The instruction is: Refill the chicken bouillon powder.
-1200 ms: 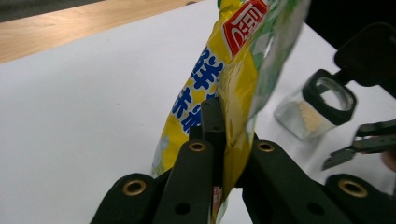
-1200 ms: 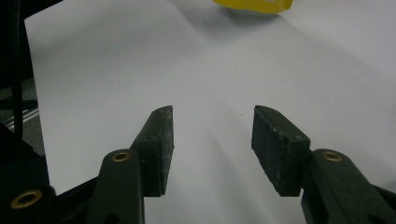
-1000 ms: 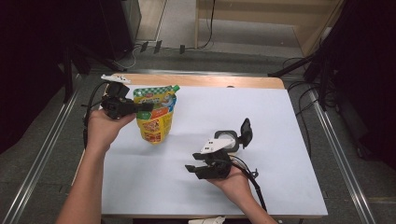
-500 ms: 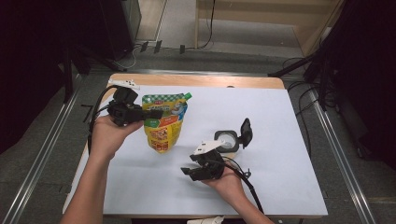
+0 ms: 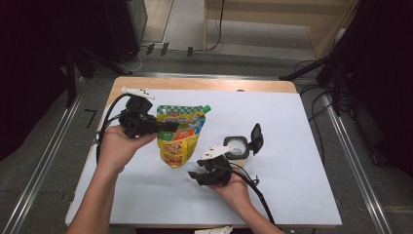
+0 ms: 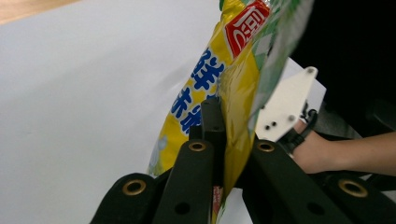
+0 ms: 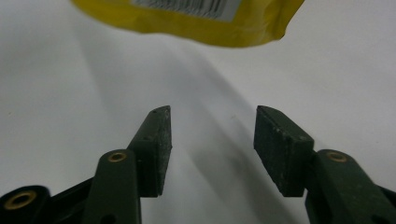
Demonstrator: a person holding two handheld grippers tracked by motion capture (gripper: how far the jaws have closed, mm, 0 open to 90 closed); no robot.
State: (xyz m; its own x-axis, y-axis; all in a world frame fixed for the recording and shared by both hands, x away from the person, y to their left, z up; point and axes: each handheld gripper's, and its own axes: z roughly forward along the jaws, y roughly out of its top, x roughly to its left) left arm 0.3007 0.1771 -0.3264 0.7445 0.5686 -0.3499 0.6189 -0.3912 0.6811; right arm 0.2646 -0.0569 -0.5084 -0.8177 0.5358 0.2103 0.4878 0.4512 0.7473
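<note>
Where the person's left forearm came in over the near-left part of the table, the left gripper was held above the left half of the white surface, its jaws pointing toward the right edge and clamped tight on the upper left side of a yellow and green pouch. The pouch hung from that grip, tilted, its green cap toward the far edge and its yellow bottom end lowest, toward the near edge; whether that end touched the table could not be told. In the left gripper view the jaws pinched the yellow film of the pouch between them, with the white sheet behind it. To the right of the pouch's bottom end, near the middle of the table and closer to the near edge, the right gripper sat in the person's right hand, its jaws aimed left toward the pouch. They stood partly apart with nothing between them, having just been closing a little; in the right gripper view the pouch's yellow bottom edge hung beyond the fingertips, clear of them. Farther right, just beyond that gripper, a small black case lay on the table with its lid up.
</note>
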